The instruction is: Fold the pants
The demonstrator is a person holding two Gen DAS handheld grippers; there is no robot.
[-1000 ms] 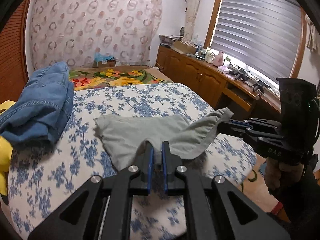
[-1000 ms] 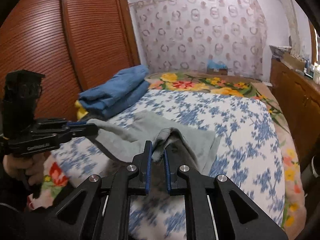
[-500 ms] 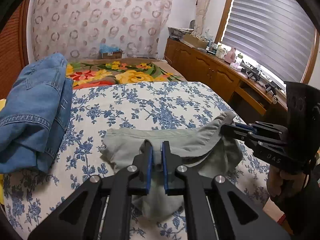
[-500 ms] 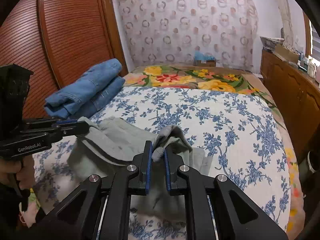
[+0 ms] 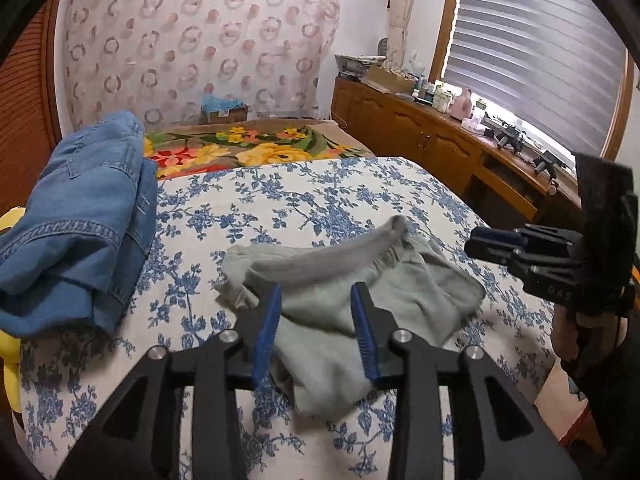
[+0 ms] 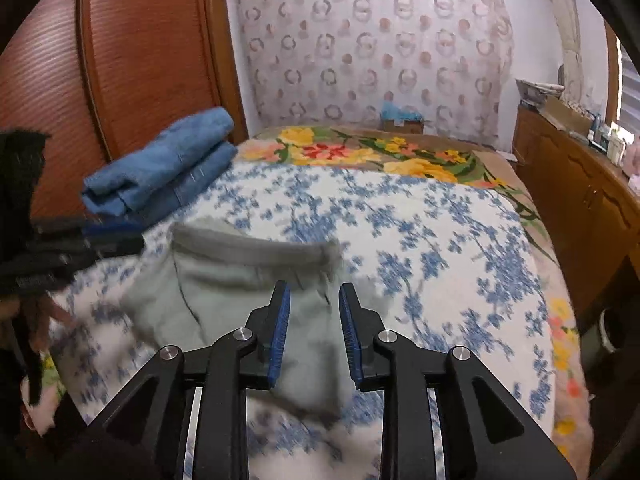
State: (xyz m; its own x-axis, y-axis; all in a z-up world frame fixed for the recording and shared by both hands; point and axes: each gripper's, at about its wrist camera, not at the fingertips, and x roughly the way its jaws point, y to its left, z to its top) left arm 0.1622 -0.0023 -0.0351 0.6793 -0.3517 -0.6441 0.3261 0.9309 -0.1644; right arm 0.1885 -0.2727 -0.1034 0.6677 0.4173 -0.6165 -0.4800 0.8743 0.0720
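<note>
Grey-green pants (image 5: 360,292) lie bunched on the bed (image 5: 312,200), on its blue-flowered white cover, toward the near edge. The waistband arcs along the far side of the heap; the cloth below it is rumpled and partly doubled over.

Left gripper (image 5: 316,308): fingers part open with a clear gap, having just been opening. The pants lie beneath and between the blue pads, but the pads do not press the cloth. In the right wrist view the same gripper (image 6: 120,236) shows at the left edge, blurred, close to the waistband's left end.

Right gripper (image 6: 314,304): fingers likewise narrowly apart, just opened, the pants beneath the gap and not pinched. In the left wrist view it (image 5: 486,240) hangs at the right, just clear of the cloth, with a hand (image 5: 584,328) on its grip.

Folded blue jeans (image 5: 76,228) sit on the bed's left side, well apart from the pants. A flowered blanket (image 5: 248,148) in yellow and red covers the bed's far end. A wooden cabinet (image 5: 420,140) runs along the right wall under a blind-covered window (image 5: 536,48).
</note>
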